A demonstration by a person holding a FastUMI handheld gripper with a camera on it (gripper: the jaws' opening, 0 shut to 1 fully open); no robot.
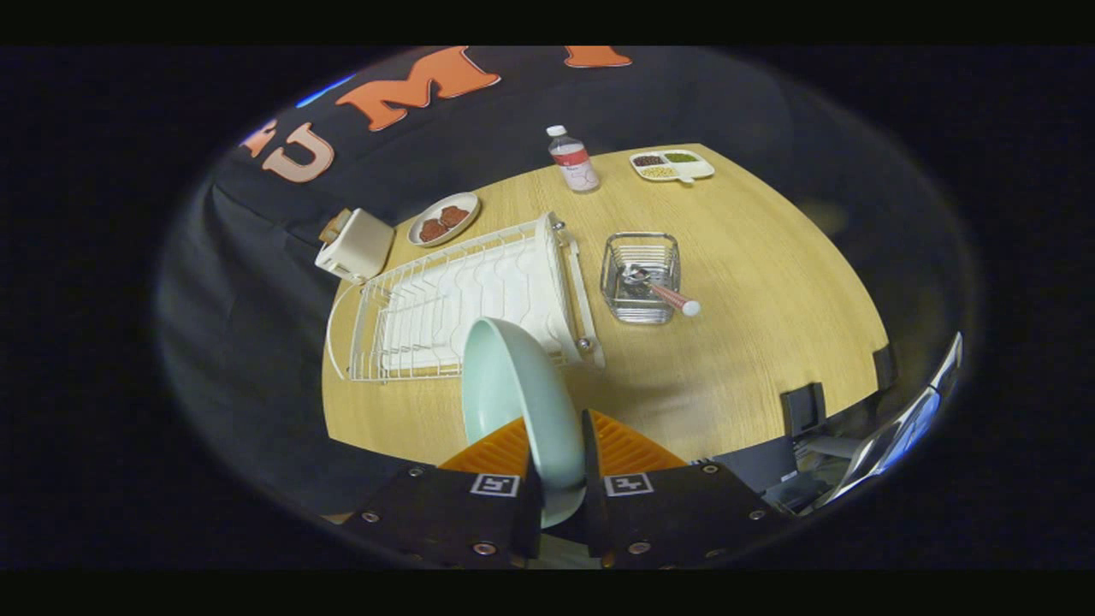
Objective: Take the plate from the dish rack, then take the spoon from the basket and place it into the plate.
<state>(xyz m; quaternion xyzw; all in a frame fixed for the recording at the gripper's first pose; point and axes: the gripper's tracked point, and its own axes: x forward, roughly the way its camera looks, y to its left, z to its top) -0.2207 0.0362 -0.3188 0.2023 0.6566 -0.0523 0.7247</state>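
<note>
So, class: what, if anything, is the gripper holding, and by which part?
The gripper is shut on the pale green plate, pinching its rim edge-on between both fingers.

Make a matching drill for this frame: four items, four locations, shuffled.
Items:
1. plate
2. spoon
3. bottle
4. rack

Locations:
A. in the basket
B. far side of the table, beside the divided tray
C. held on edge between the gripper fingers
D. empty, just beyond the plate

Pairs: 1-C, 2-A, 3-B, 4-D
</note>
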